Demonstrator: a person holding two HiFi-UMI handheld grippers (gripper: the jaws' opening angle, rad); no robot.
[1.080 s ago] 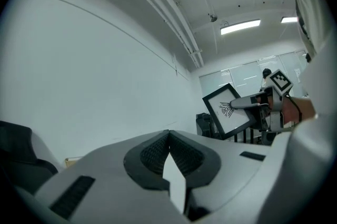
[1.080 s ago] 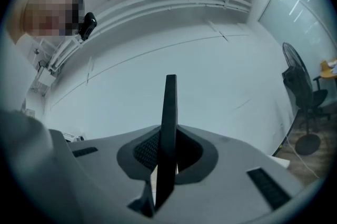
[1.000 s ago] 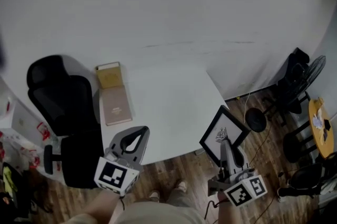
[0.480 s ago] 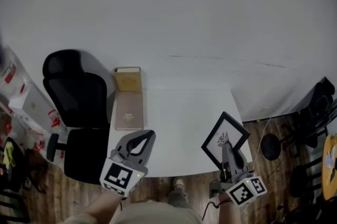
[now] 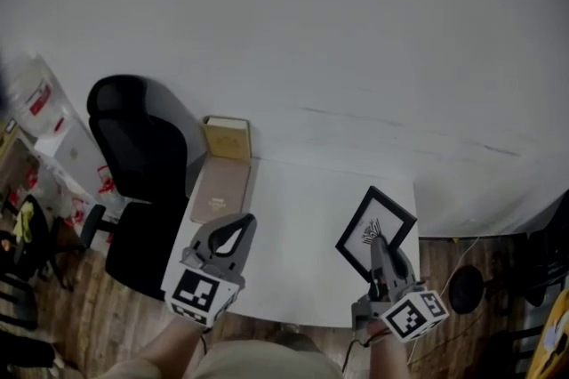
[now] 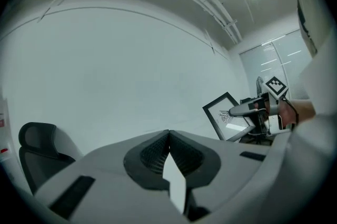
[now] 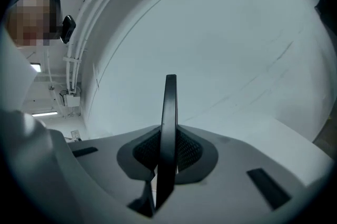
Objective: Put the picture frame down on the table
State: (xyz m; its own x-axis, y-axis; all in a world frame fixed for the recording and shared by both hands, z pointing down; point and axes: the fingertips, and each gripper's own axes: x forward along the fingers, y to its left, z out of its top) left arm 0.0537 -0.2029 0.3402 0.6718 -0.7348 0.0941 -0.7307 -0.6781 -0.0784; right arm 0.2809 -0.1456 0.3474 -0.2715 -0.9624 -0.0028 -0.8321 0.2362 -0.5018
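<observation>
A black picture frame with a white mat and a small dark drawing hangs tilted over the right part of the white table. My right gripper is shut on its lower edge. In the right gripper view the frame stands edge-on between the closed jaws of that gripper. My left gripper hovers over the table's front left, shut and holding nothing. In the left gripper view its jaws meet, and the frame shows at the right.
A black office chair stands at the table's left side. A tan box and a brownish notebook lie on the table's far left corner. Cluttered shelves fill the left edge, and wooden floor surrounds the table.
The view has swung left and toward the table. The frame, once beyond the table's right corner over the floor, now hangs over the tabletop. Both grippers kept their states.
</observation>
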